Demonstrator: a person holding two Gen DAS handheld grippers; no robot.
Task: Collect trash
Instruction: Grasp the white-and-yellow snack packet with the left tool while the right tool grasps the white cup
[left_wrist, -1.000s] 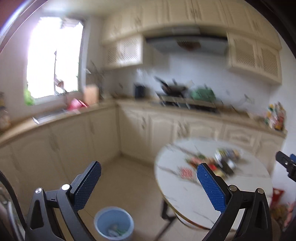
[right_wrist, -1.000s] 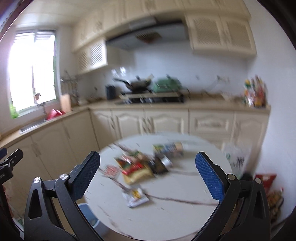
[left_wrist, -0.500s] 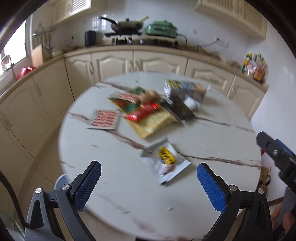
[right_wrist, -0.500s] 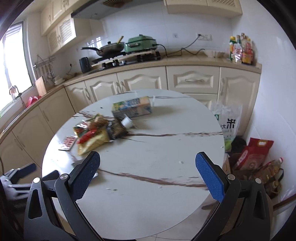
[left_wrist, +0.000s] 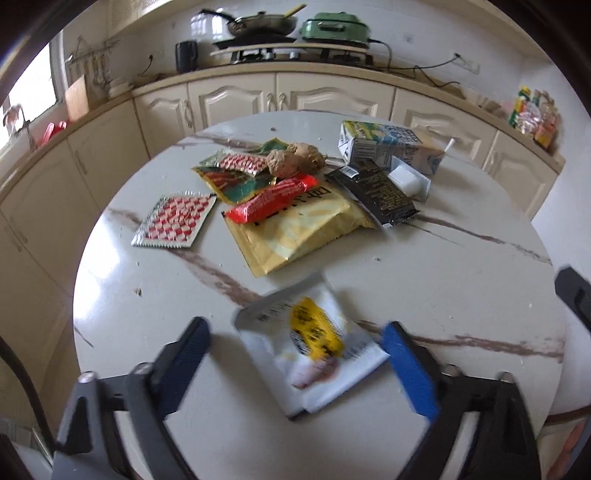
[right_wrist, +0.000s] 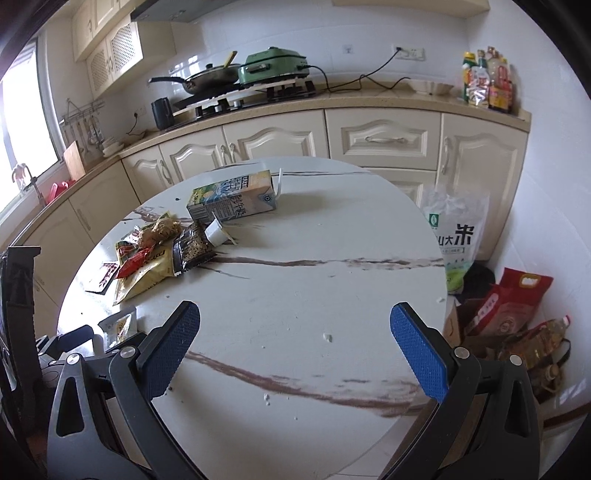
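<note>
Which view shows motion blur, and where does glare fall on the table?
Left wrist view: the left tongs and white wrapper are smeared, the far trash sharp. Right wrist view: sharp throughout; window glare whitens the table at its left edge.

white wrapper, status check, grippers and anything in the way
Left gripper open, straddling white wrapper. Right gripper open, empty. Wrapper flat on table, nothing blocking.

Round white marble table (left_wrist: 424, 280) centred in left wrist frame. White-and-yellow snack packet (left_wrist: 314, 343) lying low centre, between spread fingers of left gripper (left_wrist: 295, 354). Large yellow bag (left_wrist: 295, 232) placed above it; red-checked flat sachet (left_wrist: 175, 221) at left; milk carton (left_wrist: 388, 146) upper right. Right gripper (right_wrist: 295, 350) held over bare table part.
</note>
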